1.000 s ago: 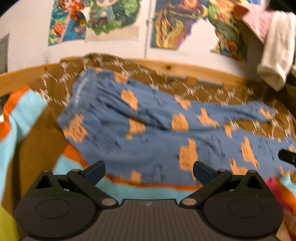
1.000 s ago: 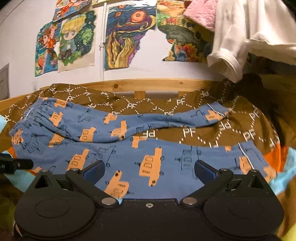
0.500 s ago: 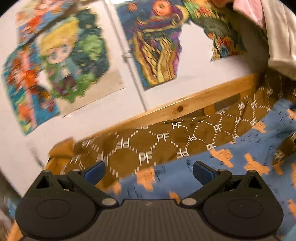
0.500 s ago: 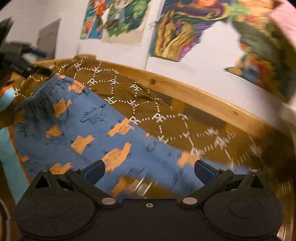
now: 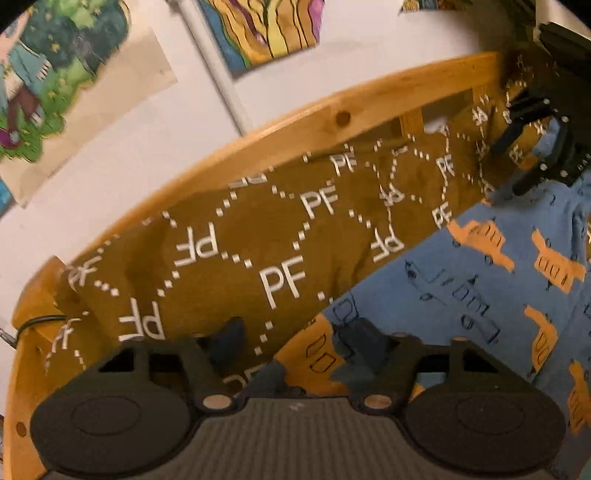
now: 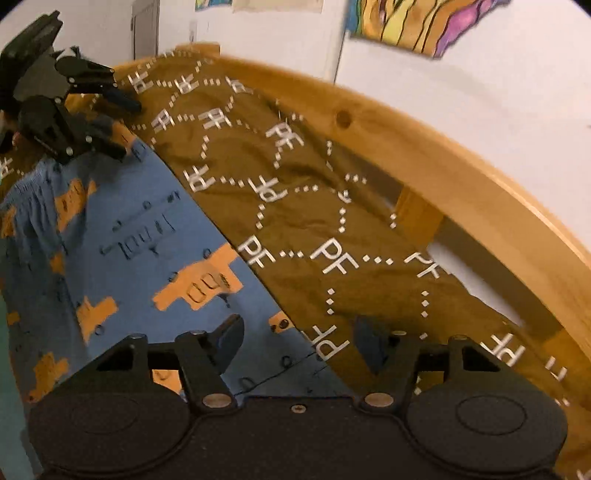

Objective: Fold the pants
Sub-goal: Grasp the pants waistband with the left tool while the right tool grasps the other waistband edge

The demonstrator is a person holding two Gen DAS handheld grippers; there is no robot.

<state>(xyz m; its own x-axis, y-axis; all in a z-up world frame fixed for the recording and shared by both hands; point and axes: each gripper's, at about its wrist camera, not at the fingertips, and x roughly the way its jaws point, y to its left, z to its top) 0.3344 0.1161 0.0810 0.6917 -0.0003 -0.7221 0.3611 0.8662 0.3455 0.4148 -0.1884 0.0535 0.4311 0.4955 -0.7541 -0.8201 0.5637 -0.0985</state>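
Blue pants with orange truck prints (image 5: 461, 291) lie flat on a brown "PF" blanket (image 5: 258, 240). My left gripper (image 5: 295, 341) is open, its fingers straddling the far edge of the pants near the waistband corner. My right gripper (image 6: 299, 341) is open over the far edge of the pant leg (image 6: 155, 258), where blue cloth meets blanket (image 6: 332, 221). Each gripper shows in the other's view: the right one (image 5: 535, 147) at the upper right, the left one (image 6: 85, 114) at the upper left by the gathered waistband (image 6: 33, 188).
A wooden bed rail (image 5: 332, 122) runs behind the blanket, also in the right wrist view (image 6: 461, 177). A white wall with colourful posters (image 5: 266, 33) stands right behind it. A black cable (image 5: 33, 323) hangs at the rail's left end.
Both grippers have moved forward and down to the far edge of the pants by the rail. Their jaws have narrowed a little and stay open.
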